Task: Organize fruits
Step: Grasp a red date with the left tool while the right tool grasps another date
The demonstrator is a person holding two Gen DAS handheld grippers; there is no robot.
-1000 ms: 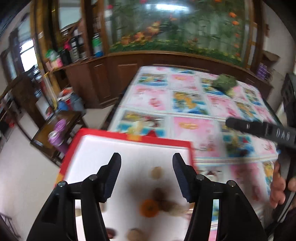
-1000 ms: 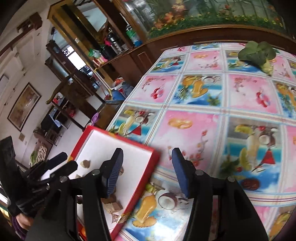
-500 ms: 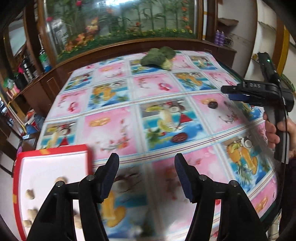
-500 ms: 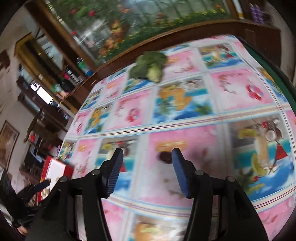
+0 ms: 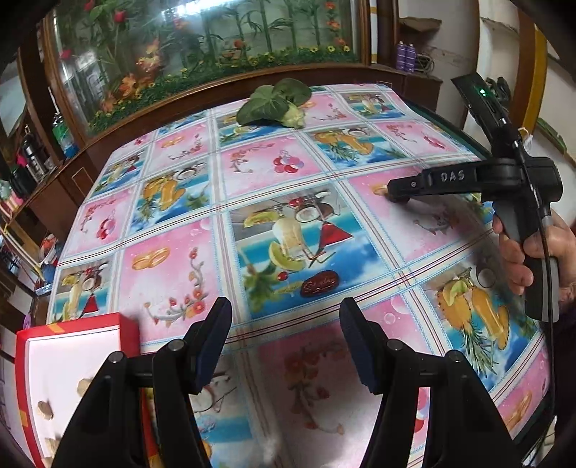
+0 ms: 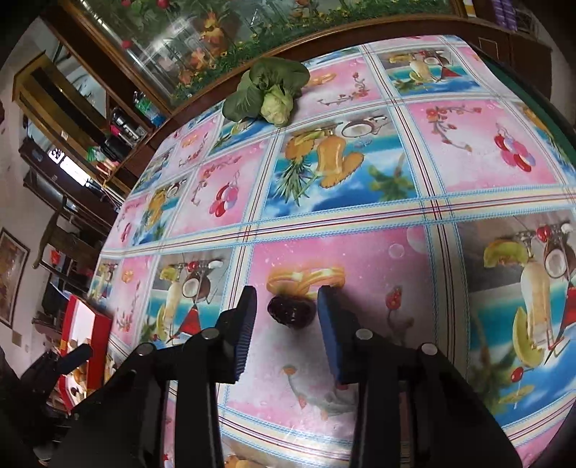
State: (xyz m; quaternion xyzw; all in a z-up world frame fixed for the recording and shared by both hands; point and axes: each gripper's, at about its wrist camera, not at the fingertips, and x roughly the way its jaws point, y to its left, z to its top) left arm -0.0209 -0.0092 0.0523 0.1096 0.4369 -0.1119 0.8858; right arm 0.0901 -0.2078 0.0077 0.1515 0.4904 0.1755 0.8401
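our right gripper (image 6: 286, 313): jaws just closing around small dark wrinkled fruit (image 6: 289, 312), pads not touching | our left gripper (image 5: 284, 342): fingers spread, empty

Each wrist camera looks steeply down along its own fingers at the patterned tablecloth (image 5: 172, 273), the right one nearer. Both views share the leafy vegetable (image 5: 273, 102) (image 6: 266, 93) and red tray (image 5: 72, 356) (image 6: 84, 324).

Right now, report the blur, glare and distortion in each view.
Left wrist view: fisheye bends the table edges; the red tray at lower left is smeared; glare on the glass case. Right wrist view: sharp on the dark fruit between the right gripper pads; rims bowed; sheen on the tablecloth.
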